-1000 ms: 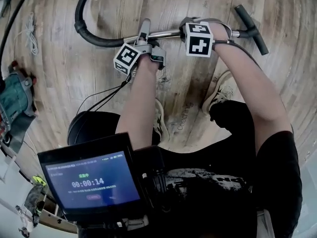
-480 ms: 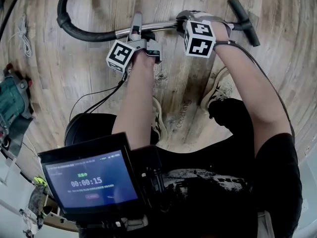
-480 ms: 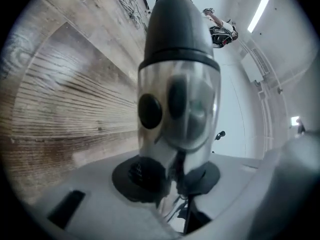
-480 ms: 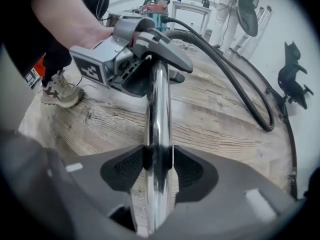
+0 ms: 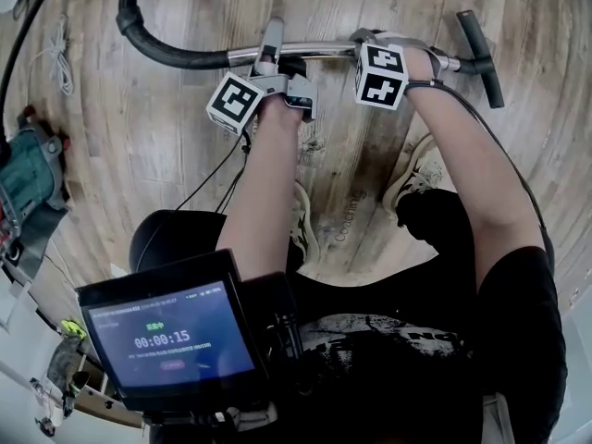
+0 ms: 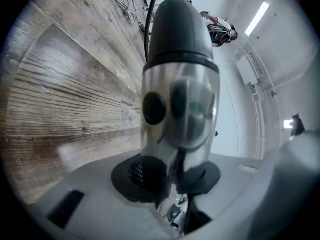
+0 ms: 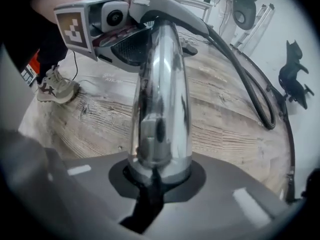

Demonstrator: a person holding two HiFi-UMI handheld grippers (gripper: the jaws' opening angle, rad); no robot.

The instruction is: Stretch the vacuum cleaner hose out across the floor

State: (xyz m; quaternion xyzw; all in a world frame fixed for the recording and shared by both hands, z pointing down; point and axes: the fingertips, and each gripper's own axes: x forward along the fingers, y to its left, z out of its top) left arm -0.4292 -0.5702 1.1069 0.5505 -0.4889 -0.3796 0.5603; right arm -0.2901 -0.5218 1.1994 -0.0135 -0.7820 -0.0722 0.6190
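Head view, 1 vac hose point(image 5: 162, 52), 1 screen point(image 5: 171, 340)

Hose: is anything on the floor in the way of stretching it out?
Nothing loose lies against the hose. Off to its left lie a white cord and a teal machine; either could snag it if it swings that way.

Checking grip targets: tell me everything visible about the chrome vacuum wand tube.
The shiny chrome metal tube is straight, rigid and mirror-like. In the head view it runs nearly level over the wooden plank floor, joining the black curved hose on the left through a dark cuff and ending at the black crossbar nozzle on the right. The left gripper clamps it near the hose end; the right gripper, jaws closing, has it between them nearer the nozzle.
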